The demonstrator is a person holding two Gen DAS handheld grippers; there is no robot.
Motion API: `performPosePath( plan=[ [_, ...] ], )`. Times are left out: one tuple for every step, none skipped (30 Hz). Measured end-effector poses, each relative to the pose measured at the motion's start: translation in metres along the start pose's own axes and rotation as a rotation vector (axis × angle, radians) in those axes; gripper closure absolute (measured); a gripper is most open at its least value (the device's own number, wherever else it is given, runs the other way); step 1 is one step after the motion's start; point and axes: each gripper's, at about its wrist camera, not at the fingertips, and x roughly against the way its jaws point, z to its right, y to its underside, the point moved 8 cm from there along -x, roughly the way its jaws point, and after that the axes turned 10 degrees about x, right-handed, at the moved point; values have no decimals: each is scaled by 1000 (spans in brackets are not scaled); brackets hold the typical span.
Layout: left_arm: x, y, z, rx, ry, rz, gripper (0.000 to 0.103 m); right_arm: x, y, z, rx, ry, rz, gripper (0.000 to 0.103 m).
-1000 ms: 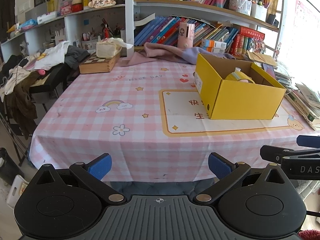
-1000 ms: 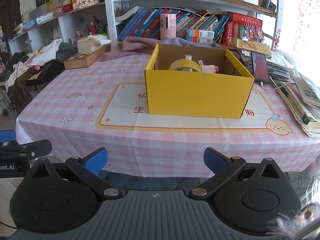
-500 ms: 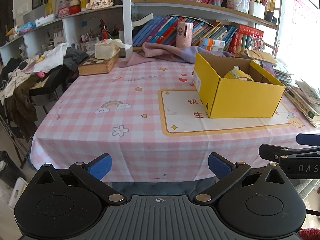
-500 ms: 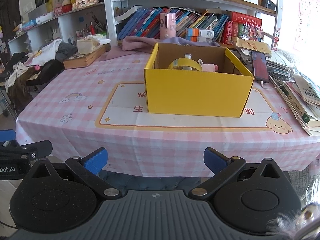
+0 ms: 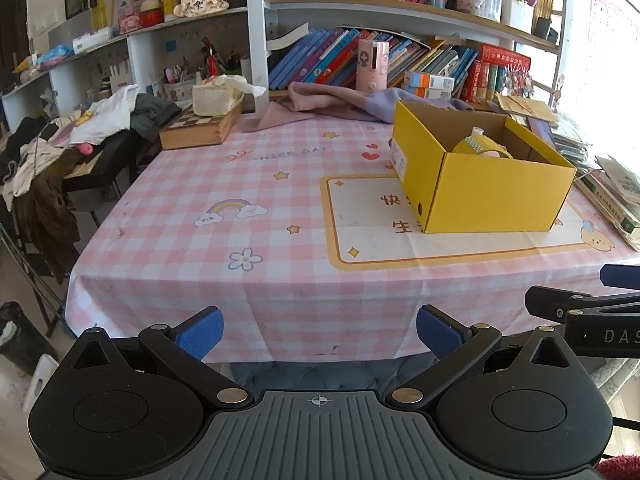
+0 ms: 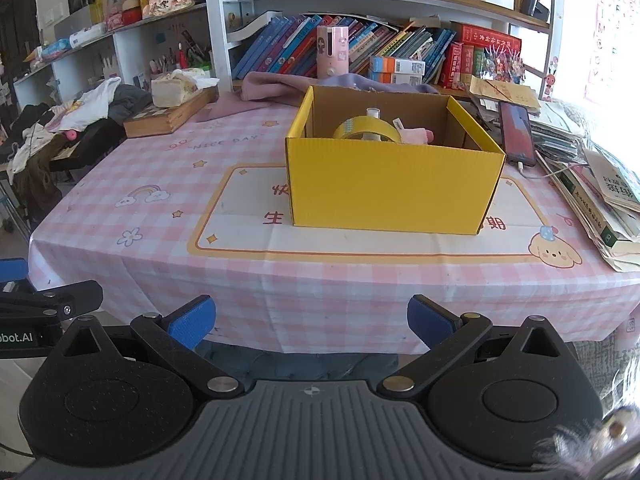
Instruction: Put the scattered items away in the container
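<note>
The left gripper (image 5: 319,330) has its blue-padded fingers (image 5: 200,330) spread wide with nothing between them, and the right gripper (image 6: 308,324) is likewise wide apart and empty; both hang low in front of the near edge of the table (image 6: 320,280), short of its top. Ahead of them the pink checked cloth (image 5: 200,184) carries no loose item that the views show. The yellow box (image 6: 394,188) stands on the cream mat (image 6: 248,236), almost straight ahead of the right gripper and off to the right of the left one, so the right hand looks the nearer. Its long side runs across the right view. Inside it a roll of yellow tape (image 6: 366,130) stands on edge, with a small white-capped bottle (image 6: 373,114) behind and something pink (image 6: 414,135) to its right. Judging by this, the tidying seems finished or nearly so, and any further reach would go forward and up over the table edge toward the box.
</note>
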Motion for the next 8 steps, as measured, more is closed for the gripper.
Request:
performPosePath(
  plan=[
    [0, 0, 1, -1, 5, -2, 0, 0, 0, 0, 0, 0, 0, 0],
    [-1, 1, 1, -1, 11, -3, 0, 0, 0, 0, 0, 0, 0, 0],
    [-1, 1, 1, 0, 16, -2, 0, 0, 0, 0, -1, 0, -1, 0],
    [-1, 1, 1, 0, 19, -2, 0, 0, 0, 0, 0, 0, -1, 0],
    [-1, 1, 1, 1, 19, -2, 0, 0, 0, 1, -1, 0, -3, 0],
    [-1, 1, 1, 2, 18, -2, 0, -1, 0, 1, -2, 0, -5, 0],
    [-1, 1, 1, 3, 17, -3, 0, -1, 0, 1, -3, 0, -7, 0],
    [-1, 1, 1, 5, 18, -3, 0, -2, 0, 1, -4, 0, -8, 0]
  ],
)
